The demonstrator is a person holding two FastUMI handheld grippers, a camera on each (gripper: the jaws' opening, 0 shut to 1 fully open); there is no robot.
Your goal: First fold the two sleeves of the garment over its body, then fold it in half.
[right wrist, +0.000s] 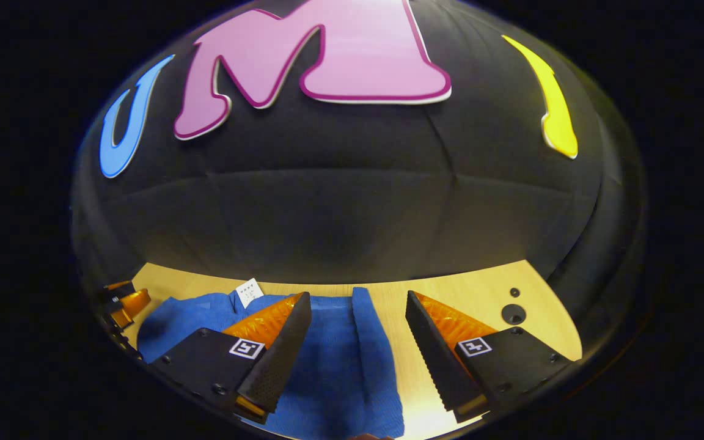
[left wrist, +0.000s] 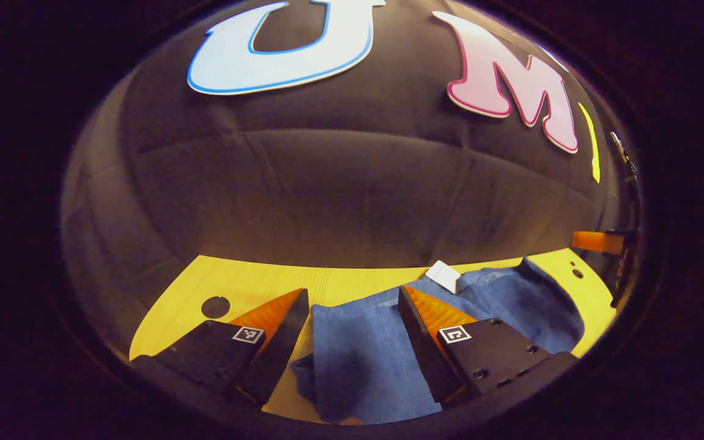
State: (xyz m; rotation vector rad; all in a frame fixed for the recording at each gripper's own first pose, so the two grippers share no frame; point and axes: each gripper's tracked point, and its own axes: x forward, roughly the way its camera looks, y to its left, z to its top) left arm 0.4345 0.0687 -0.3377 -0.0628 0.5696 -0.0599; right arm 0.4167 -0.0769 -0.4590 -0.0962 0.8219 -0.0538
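Lying flat on the wooden table [right wrist: 480, 293], the blue garment [right wrist: 327, 360] shows a white tag [right wrist: 249, 292] at its far edge. Both the left gripper [left wrist: 352, 342] and the right gripper [right wrist: 358, 348] hover above it, jaws spread and empty.

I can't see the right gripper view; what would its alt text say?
A blue garment lies on a wooden table, a white tag at its far edge. The right gripper hangs open over its right edge; the left gripper sits far left.
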